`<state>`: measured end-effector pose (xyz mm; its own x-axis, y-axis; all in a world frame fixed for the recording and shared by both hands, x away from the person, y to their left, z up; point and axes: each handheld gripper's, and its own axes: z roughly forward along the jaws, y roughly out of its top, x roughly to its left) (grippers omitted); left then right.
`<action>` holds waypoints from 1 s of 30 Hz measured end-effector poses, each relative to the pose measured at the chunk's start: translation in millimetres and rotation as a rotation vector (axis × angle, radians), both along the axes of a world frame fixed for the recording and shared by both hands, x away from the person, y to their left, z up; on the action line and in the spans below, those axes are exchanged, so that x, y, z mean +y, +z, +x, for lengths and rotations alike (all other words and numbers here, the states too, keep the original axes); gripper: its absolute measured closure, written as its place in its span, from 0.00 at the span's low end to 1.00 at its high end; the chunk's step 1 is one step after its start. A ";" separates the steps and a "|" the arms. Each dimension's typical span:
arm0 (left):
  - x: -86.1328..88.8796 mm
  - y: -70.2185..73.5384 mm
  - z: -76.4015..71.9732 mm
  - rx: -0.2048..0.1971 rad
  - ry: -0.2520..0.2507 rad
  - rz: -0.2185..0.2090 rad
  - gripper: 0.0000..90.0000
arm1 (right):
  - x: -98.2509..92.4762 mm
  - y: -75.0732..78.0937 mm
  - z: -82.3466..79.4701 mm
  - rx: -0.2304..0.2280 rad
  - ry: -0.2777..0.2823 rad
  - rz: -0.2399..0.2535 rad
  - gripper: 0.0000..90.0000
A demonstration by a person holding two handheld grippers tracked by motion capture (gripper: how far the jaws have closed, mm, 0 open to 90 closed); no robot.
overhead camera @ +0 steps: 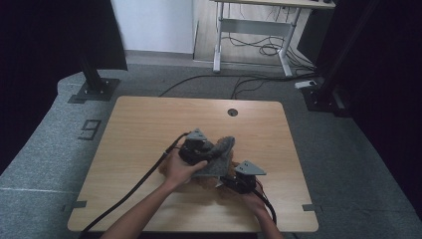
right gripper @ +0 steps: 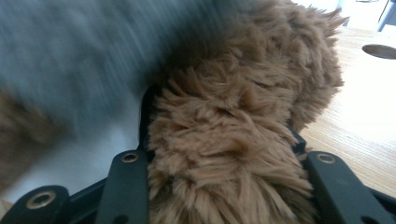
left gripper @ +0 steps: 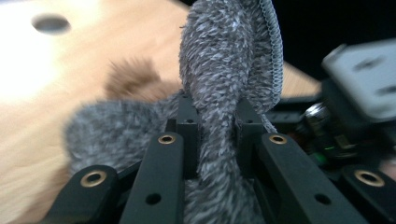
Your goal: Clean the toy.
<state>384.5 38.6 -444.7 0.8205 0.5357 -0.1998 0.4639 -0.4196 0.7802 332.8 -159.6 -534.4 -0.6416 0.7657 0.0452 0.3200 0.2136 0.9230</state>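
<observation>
A: In the high view, our forearms are coming in nearest the camera, and we are gripping a tool in each hand over the wooden table (overhead camera: 144, 124). The left gripper (overhead camera: 211, 152) is pinching the grey fuzzy cloth (overhead camera: 219, 157) near the table's middle.

B: And the right gripper (overhead camera: 224, 183) is sitting just beside it, lower right, with the brown furry cloth (overhead camera: 201, 181) peeking out underneath the grey one.

A: In the left gripper view, we are clamping a fold of the grey fuzzy cloth (left gripper: 224, 93) between the jaws; it is rising upright, stitched hem at the top.

B: In the right gripper view, we are squeezing a thick bunch of the brown furry cloth (right gripper: 233, 140) between the jaws, with the grey one blurred at upper left.
</observation>
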 end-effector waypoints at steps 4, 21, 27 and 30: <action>-4.8 -8.6 -3.7 -0.036 0.006 0.029 0.86 | -2.4 -2.5 0.8 0.024 0.005 -0.003 0.59; 127.2 -21.6 -15.8 -0.045 0.178 -0.050 0.86 | 1.8 -2.0 -1.3 0.017 0.034 -0.016 0.59; 161.4 -26.3 -18.3 -0.031 0.252 -0.073 0.86 | 0.7 -2.4 -1.2 0.029 0.036 -0.006 0.59; 168.9 -32.5 -18.7 -0.015 0.269 -0.093 0.86 | 0.2 -2.5 -1.2 0.032 0.038 -0.005 0.59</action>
<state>365.8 207.4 -477.2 0.6542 0.7149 -0.2467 0.5370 -0.2094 0.8172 331.5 -159.4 -536.9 -0.6687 0.7409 0.0625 0.3410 0.2309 0.9113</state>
